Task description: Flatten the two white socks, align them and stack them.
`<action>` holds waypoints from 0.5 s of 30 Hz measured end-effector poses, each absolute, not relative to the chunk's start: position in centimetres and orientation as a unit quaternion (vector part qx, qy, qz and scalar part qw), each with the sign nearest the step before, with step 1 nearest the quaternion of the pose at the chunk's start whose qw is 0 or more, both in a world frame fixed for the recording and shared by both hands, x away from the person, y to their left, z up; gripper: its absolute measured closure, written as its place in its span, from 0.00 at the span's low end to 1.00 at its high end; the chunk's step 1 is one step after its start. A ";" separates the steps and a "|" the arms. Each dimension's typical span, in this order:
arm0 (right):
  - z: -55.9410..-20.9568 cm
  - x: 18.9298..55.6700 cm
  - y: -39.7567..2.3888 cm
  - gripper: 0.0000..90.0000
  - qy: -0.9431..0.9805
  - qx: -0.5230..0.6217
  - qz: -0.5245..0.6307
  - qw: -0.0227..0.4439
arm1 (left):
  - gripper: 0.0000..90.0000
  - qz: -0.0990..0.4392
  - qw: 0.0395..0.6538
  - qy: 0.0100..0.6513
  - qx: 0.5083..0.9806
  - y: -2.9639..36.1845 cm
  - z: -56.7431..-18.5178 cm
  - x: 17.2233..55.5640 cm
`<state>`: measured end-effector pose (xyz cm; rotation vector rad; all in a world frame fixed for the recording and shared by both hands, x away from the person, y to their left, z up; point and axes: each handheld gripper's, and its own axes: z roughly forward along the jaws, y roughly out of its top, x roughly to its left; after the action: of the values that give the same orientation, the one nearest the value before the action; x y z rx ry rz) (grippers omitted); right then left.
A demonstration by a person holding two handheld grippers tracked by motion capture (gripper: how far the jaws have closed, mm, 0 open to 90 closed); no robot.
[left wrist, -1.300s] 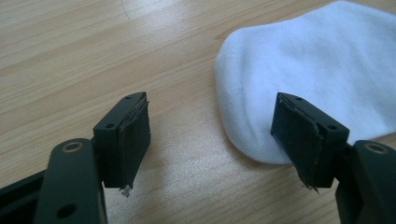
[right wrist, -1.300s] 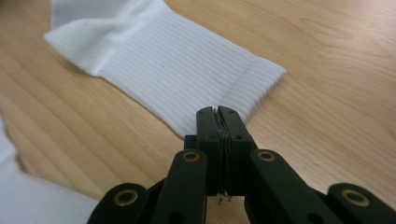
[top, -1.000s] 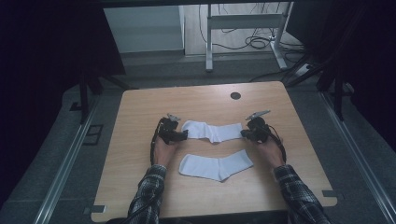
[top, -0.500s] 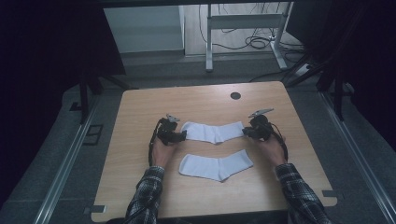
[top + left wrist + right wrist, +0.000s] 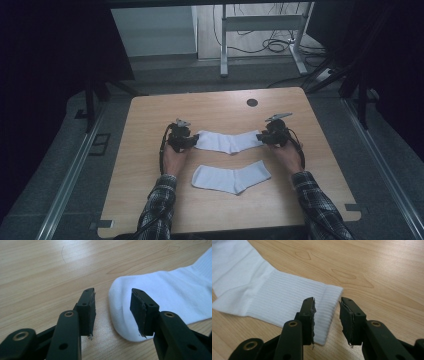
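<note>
Left gripper (image 5: 191, 141) at the toe end of the far white sock (image 5: 227, 141), left of table centre; jaws apart and just been closing, toe edge lying between them in the left gripper view (image 5: 113, 315), pads not yet pressing the fabric. Far white sock (image 5: 170, 295) stretched flat across the wooden table (image 5: 150, 150), spanning gripper to gripper. Near white sock (image 5: 232, 178) lying flat on the near side, apart from both tools. Over to the right gripper (image 5: 262, 137) at the ribbed cuff end (image 5: 287, 307); jaws apart (image 5: 327, 322) and just been opening, cuff corner between the pads, loose, not clamped. Plaid sleeves (image 5: 160, 205) in from the near edge.
</note>
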<state>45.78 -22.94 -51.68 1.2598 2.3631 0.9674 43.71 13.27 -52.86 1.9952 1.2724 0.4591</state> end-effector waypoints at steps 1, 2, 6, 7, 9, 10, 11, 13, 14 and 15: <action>-51.9 45.9 -22.9 0.69 0.822 0.438 0.334 0.147 | 0.62 0.177 0.357 0.494 0.773 13.3 -53.0 43.7; -52.0 45.9 -22.9 0.69 0.821 0.439 0.334 0.146 | 0.62 0.176 0.355 0.495 0.773 13.3 -53.1 43.8; -52.4 46.0 -22.8 0.70 0.824 0.439 0.327 0.145 | 0.65 0.171 0.351 0.497 0.775 13.3 -53.7 43.9; -52.5 46.0 -22.8 0.70 0.824 0.440 0.326 0.144 | 0.66 0.168 0.351 0.497 0.776 13.3 -53.8 43.9; -52.7 46.1 -22.8 0.72 0.824 0.442 0.326 0.139 | 0.69 0.164 0.350 0.496 0.778 13.2 -54.0 43.9; -52.7 46.1 -22.8 0.73 0.824 0.443 0.326 0.135 | 0.71 0.162 0.350 0.496 0.778 13.2 -54.1 43.9; -52.8 46.1 -22.7 0.76 0.824 0.443 0.327 0.132 | 0.73 0.161 0.351 0.494 0.779 13.1 -54.1 43.8; -52.7 46.0 -22.6 0.82 0.824 0.445 0.326 0.128 | 0.81 0.157 0.357 0.492 0.778 13.0 -54.2 43.7; -52.7 46.0 -22.5 0.85 0.825 0.444 0.325 0.125 | 0.85 0.155 0.357 0.490 0.780 12.9 -54.2 43.7; -52.7 45.9 -22.4 0.88 0.826 0.446 0.324 0.123 | 0.88 0.155 0.356 0.487 0.782 12.8 -54.2 43.6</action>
<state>45.91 -22.42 -52.66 1.2997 2.4083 0.9441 43.65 12.84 -54.18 2.0193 1.2579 0.4010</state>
